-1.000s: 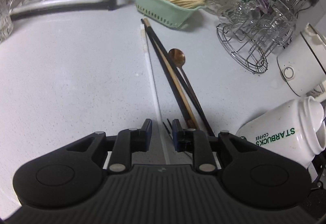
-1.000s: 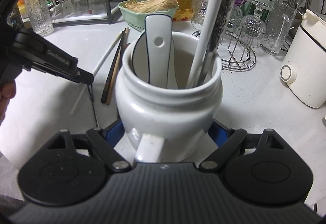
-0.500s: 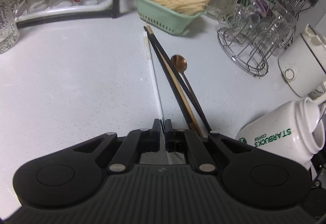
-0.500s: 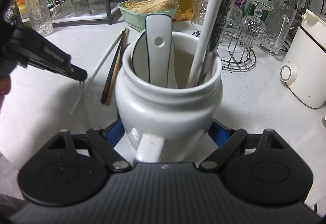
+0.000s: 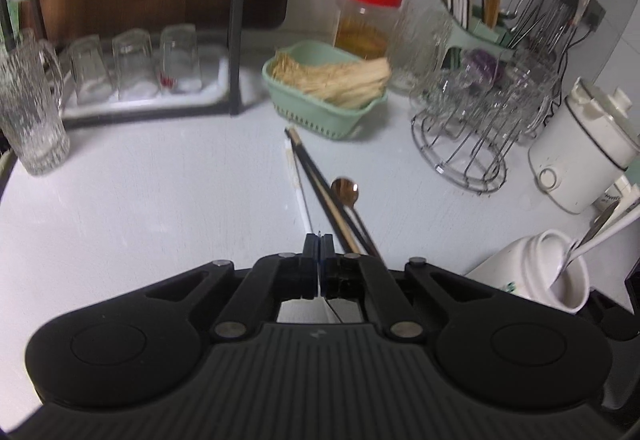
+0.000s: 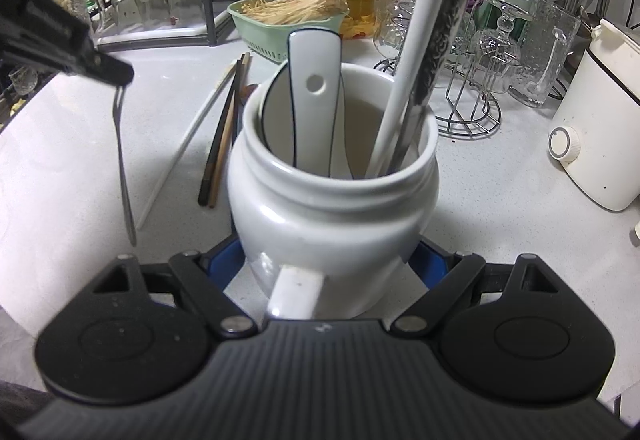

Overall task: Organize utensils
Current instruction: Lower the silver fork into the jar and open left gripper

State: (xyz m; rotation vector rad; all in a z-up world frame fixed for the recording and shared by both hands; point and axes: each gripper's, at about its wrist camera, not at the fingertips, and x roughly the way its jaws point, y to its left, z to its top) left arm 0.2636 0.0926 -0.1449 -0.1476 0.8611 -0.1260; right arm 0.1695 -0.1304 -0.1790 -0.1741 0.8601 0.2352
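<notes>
My left gripper [image 5: 319, 240] is shut on a thin metal fork [image 6: 120, 144]. In the right wrist view the fork hangs down from that gripper [image 6: 116, 74], clear of the counter and left of the mug. My right gripper [image 6: 326, 260] is shut on a white jar-shaped mug [image 6: 332, 224], which appears lower right in the left wrist view [image 5: 532, 272]. The mug holds a white ceramic spoon [image 6: 314, 100], a long white handle [image 6: 416, 52] and a patterned metal utensil [image 6: 444, 44]. A white chopstick [image 5: 300, 192], dark and wooden chopsticks [image 5: 320, 184] and a copper spoon [image 5: 346, 190] lie on the counter.
A green basket of straw-coloured sticks [image 5: 320, 108] stands behind the chopsticks. A wire glass rack [image 5: 472, 128] and a white cooker [image 5: 580, 152] are to the right. A glass pitcher [image 5: 28, 112] and a tray of upturned glasses [image 5: 132, 68] sit at the left.
My left gripper closed on the fork and rose, lifting it off the counter. The right gripper and the mug have not moved.
</notes>
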